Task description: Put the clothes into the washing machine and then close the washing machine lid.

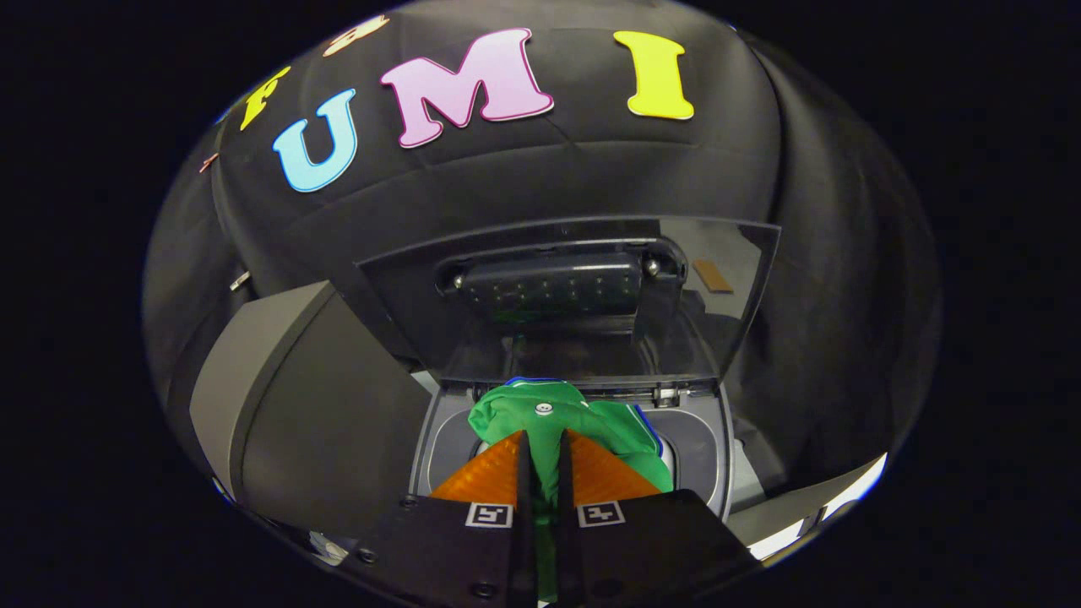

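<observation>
Off to my left stands a dark grey box point(296, 405), close beside the washing machine point(448, 439), and I keep clear of it so nothing snags. The machine's top frame runs just ahead of my fingers, with the drum opening inside it, mostly hidden behind what I carry. In the middle, my gripper point(545, 452) is pinched nearly closed on a green garment point(574, 422): both fingers press on a fold of the cloth, which runs down the slim gap between them and bunches out just beyond the tips, a small white button showing on top. I hold it tight so the loose fabric hangs as one bundle above the opening instead of trailing over the rim. Behind it the transparent lid point(726, 295) stands raised, leaning back toward the booth wall, its dark inner panel facing me; it is up so the drum stays reachable. To my right the cloth spills a little further over that side of the opening. I judge the garment poised over the drum, not yet released, and the lid yet to be closed.
</observation>
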`<state>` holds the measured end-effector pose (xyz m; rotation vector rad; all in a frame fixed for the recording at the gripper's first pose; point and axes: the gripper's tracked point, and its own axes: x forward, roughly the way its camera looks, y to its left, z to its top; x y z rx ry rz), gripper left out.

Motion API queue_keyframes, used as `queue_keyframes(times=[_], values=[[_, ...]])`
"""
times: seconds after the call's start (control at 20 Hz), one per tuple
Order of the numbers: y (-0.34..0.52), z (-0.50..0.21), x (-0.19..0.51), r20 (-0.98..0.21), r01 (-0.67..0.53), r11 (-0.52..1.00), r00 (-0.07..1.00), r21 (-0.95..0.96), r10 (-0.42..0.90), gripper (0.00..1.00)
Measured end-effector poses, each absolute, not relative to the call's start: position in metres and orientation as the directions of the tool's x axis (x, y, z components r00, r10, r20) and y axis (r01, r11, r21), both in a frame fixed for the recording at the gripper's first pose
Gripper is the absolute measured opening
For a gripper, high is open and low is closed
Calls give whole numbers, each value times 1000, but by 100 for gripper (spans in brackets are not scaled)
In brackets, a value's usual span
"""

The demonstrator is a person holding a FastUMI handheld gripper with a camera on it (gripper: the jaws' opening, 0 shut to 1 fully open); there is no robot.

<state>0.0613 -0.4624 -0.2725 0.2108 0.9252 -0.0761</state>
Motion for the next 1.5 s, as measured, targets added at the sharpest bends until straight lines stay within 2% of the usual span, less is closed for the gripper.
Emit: queue_keyframes(times=[0.45,0.95,1.35,1.45,1.5], values=[[-456,-331,50,-851,118,987,525,109,31,13],[-454,-380,54,-867,69,995,498,69,26,13],[-471,-427,47,-905,147,988,424,53,-15,13],[-463,-431,41,-922,145,987,386,72,10,17],[-460,-431,40,-925,153,984,378,90,26,37]])
